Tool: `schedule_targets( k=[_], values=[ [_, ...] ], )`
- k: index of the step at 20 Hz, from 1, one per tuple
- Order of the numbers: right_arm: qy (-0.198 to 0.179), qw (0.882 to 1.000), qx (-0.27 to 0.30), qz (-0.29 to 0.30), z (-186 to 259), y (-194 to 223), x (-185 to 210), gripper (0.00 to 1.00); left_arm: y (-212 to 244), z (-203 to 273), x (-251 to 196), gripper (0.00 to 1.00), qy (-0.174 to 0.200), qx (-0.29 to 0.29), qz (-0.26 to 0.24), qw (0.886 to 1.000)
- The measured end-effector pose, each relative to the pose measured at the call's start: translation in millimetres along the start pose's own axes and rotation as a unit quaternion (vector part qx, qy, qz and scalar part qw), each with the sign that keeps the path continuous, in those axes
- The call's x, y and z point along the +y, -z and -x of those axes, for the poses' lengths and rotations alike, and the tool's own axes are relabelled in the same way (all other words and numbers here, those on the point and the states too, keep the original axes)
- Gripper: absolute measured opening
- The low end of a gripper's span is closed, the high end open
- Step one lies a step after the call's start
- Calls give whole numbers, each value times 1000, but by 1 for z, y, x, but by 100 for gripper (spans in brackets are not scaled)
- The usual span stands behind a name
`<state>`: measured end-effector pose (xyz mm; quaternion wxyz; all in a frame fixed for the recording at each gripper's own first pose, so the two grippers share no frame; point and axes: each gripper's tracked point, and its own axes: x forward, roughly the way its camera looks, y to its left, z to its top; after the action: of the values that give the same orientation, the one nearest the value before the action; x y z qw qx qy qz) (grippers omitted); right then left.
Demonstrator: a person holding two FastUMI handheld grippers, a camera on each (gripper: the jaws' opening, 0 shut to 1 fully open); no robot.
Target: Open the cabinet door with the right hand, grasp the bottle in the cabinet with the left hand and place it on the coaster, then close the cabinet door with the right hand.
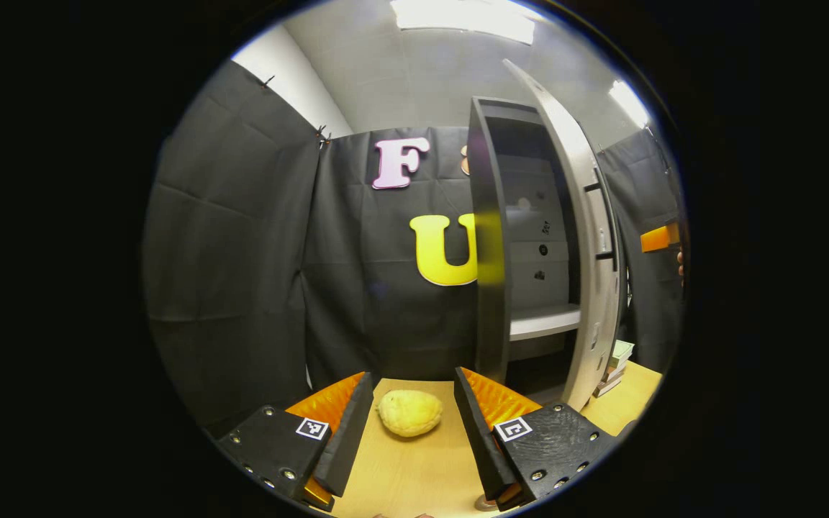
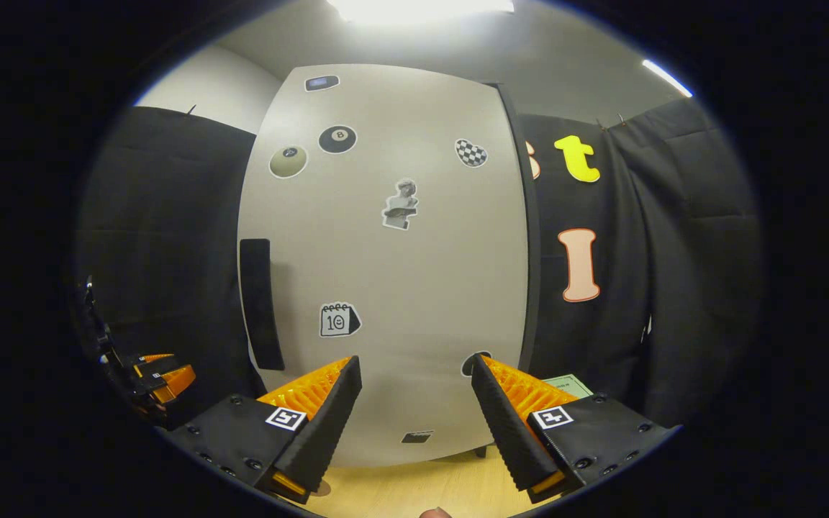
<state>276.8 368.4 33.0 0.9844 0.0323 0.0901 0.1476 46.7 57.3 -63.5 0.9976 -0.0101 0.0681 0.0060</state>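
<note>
The desk (image 1: pixel 414 475) is pale wood, bare in front of the left gripper (image 1: pixel 413 421), whose fingers stand wide apart with nothing between them. Just beyond the fingertips a yellow, lemon-like lump (image 1: pixel 409 412) lies on the desk toward its far edge. Behind it rises the cabinet (image 1: pixel 490 237), dark-framed, with the cabinet door (image 1: pixel 587 237) swung open on its right side. Inside, a pale shelf (image 1: pixel 544 321) shows; I can make out no bottle on the part of the shelf that is visible, though the interior is dim. A small stack of books (image 1: pixel 614 367) sits on the desk past the door's lower edge.

In the right gripper view the right gripper (image 2: pixel 414 410) faces the door's pale outer face (image 2: pixel 386 252), which carries several stickers and a dark vertical handle (image 2: pixel 260 302) near its left edge. Its fingers are spread, gripping nothing. The other gripper (image 2: pixel 159 378) shows far left. Black cloth walls surround the booth beneath a grey ceiling with bright light panels (image 1: pixel 465 18).
</note>
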Motion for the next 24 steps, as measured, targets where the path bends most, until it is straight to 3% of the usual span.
schedule_targets(
  k=[14, 16, 18, 24],
  values=[
    [38, 999, -14, 3, 65, 28, -127, 98, -71, 41, -142, 65, 3, -36, -40, 999],
    [41, 999, -6, 5, 74, 40, -135, 93, -73, 50, -152, 65, 1, -36, -46, 998],
    [47, 999, -2, 9, 83, 48, -140, 98, -74, 55, -160, 65, 7, -36, -46, 998],
    [70, 997, -13, 10, 102, 47, -141, 98, -80, 63, -161, 63, 22, -43, -56, 997]
  ],
)
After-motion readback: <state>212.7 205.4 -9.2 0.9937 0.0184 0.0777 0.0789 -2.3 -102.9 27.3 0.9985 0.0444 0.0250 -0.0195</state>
